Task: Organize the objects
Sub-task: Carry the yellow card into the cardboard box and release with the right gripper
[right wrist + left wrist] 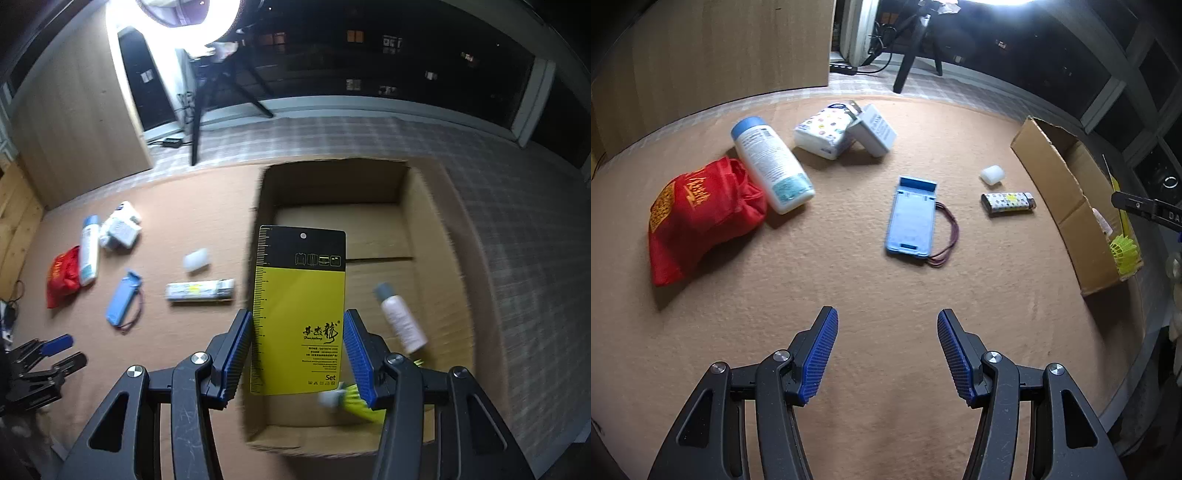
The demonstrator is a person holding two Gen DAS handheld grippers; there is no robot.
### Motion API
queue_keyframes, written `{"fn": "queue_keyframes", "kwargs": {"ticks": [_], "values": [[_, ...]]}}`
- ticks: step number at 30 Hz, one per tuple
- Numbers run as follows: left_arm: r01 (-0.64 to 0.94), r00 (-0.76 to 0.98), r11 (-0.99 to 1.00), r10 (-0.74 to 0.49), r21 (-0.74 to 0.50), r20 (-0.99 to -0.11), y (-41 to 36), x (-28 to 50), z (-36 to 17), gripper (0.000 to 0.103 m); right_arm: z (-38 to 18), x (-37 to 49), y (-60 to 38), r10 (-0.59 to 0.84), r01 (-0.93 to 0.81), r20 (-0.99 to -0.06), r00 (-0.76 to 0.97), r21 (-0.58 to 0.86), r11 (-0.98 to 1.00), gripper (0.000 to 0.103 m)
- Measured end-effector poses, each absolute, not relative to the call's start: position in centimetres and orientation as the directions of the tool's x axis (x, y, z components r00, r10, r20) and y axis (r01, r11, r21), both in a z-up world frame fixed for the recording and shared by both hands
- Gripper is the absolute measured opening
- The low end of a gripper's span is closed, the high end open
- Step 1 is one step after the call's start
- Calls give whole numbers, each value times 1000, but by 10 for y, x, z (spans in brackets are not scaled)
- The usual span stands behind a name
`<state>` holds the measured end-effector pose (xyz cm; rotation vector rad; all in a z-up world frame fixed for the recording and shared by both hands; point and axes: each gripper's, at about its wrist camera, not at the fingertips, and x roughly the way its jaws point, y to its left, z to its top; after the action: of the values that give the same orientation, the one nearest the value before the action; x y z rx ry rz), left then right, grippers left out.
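In the right wrist view my right gripper (297, 321) is shut on a flat yellow and black card (299, 295), held upright over an open cardboard box (436, 229). A pink bottle with a grey cap (400, 321) and a yellow shuttlecock (351, 400) lie inside the box. My left gripper (886, 321) hangs open over the tan surface with nothing between its blue pads. Ahead of it lie a blue case (912, 218) with red bands beside it, a patterned lighter (1008, 202) and a small white piece (991, 174).
At the left lie a red bag (698, 218), a white bottle with a blue cap (772, 166), a tissue pack (823, 133) and a white box (873, 129). The cardboard box (1056, 177) stands at the right edge. A tripod (916, 40) stands behind on the checked floor.
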<state>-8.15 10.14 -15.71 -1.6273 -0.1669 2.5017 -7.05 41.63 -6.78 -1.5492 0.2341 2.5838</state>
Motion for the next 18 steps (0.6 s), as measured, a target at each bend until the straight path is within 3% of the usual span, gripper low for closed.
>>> {"fn": "queue_keyframes", "kwargs": {"ticks": [14, 17, 18], "values": [[-82, -398, -984, 179, -159, -900, 129, -87, -157, 60, -77, -73, 464, 50, -235, -888, -458, 66, -970, 48], [-83, -401, -984, 175, -155, -899, 130, -89, -157, 60, -75, -73, 466, 60, -241, -886, -460, 60, -969, 67], [-83, -401, -985, 174, -153, -899, 130, -90, -157, 60, -74, -72, 467, 65, -245, -881, -468, 58, -968, 69]]}}
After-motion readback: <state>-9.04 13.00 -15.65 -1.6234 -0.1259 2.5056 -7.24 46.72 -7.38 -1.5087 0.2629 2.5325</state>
